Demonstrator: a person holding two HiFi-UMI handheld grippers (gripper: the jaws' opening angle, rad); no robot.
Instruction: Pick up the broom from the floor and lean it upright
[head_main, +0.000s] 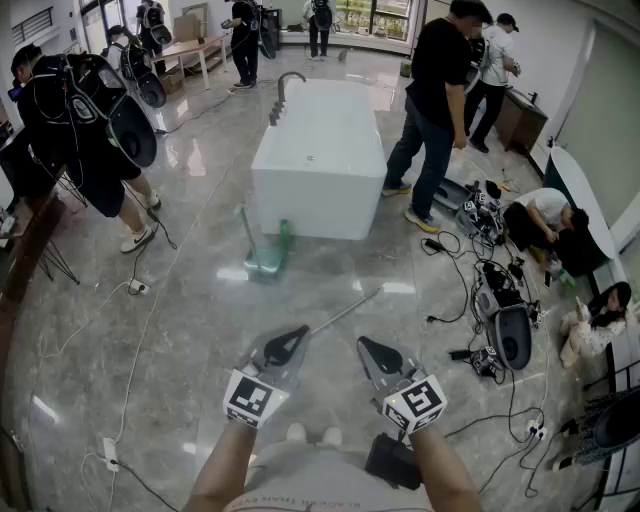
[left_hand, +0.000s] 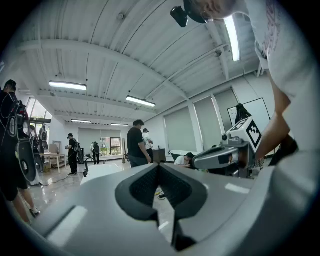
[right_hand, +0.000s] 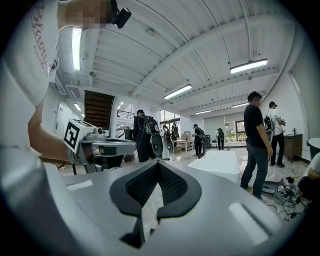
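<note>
Head view | floor (head_main: 200, 330): glossy grey marble | broom (head_main: 345, 312): thin pale pole lying slantwise | left gripper (head_main: 292, 341), right gripper (head_main: 372, 347): smooth grey shells, ribbed black pads (left_hand: 145, 187) pressed together, empty | broom on floor beyond, between both tips, unheld

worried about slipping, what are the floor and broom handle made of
Floor: polished stone or marble-look tile, glossy; grey veining and mirror-like light reflections. Broom handle: probably metal, going by its thin silvery sheen, though painted plastic is possible.
</note>
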